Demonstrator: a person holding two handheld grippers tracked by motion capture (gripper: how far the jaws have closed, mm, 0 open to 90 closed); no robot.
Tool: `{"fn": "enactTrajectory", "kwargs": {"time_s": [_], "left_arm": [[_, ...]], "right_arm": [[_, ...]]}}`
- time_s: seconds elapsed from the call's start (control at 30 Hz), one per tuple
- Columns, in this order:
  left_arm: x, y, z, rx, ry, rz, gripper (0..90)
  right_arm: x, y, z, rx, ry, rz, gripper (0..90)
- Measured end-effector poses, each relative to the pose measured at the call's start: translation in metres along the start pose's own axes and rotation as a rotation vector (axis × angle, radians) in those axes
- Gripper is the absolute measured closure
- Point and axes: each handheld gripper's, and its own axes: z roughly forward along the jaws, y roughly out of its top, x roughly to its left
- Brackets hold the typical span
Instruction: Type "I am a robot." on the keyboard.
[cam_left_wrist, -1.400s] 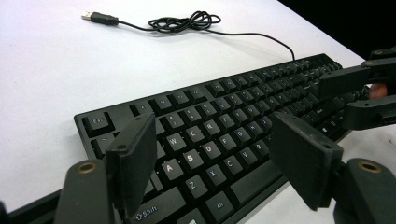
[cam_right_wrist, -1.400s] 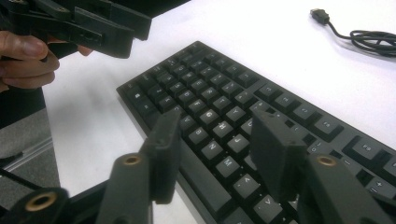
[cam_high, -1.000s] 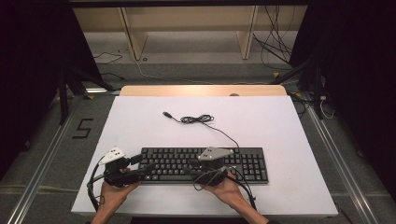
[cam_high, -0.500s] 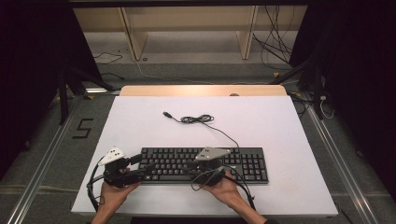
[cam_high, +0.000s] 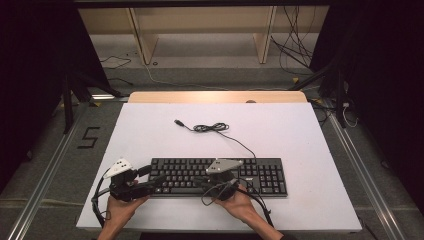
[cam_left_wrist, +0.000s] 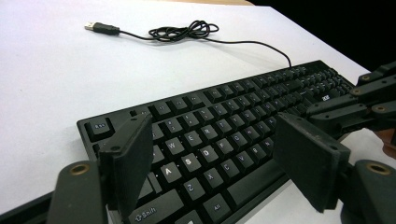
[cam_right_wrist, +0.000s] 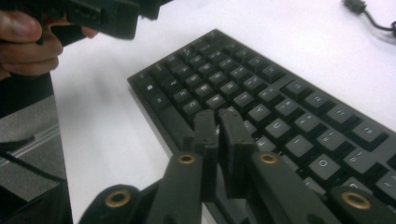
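We hold the left gripper (cam_left_wrist: 215, 168) low over the left end of the black keyboard (cam_high: 220, 175), its jaws spread wide with nothing pinched between them; in the left gripper view the letter keys and the lower left corner of the board lie in the gap between the two pads, and the pads press on nothing. In the high view the left gripper (cam_high: 157, 181) sits at the keyboard's left end in our left hand (cam_high: 120, 205). We hold the right gripper (cam_right_wrist: 219, 128) with its jaws brought together, having just been closing, so the two pads stand side by side with only a thin slit between them and no thing caught in it; their tips hover over the near edge of the keyboard (cam_right_wrist: 261, 102), close to the bottom rows of keys, though we cannot tell whether they touch a key. In the high view the right gripper (cam_high: 200, 181) points leftward along the keyboard's front edge from our right hand (cam_high: 240, 202), with the left gripper just beyond its tips. Past both grippers, on the far side of the keyboard, its cable (cam_high: 212, 128) lies in a loose coil on the white table (cam_high: 300, 135), ending in a USB plug (cam_left_wrist: 99, 28) that lies free on the surface.
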Motion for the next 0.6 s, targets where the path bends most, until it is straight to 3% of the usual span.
{"fn": "enactTrajectory", "kwargs": {"time_s": [0.6], "left_arm": [[0.0,0.0,-0.001,-0.004,0.002,-0.001,28.3]], "right_arm": [[0.001,-0.008,0.019,0.111,-0.002,-0.018,90.0]]}}
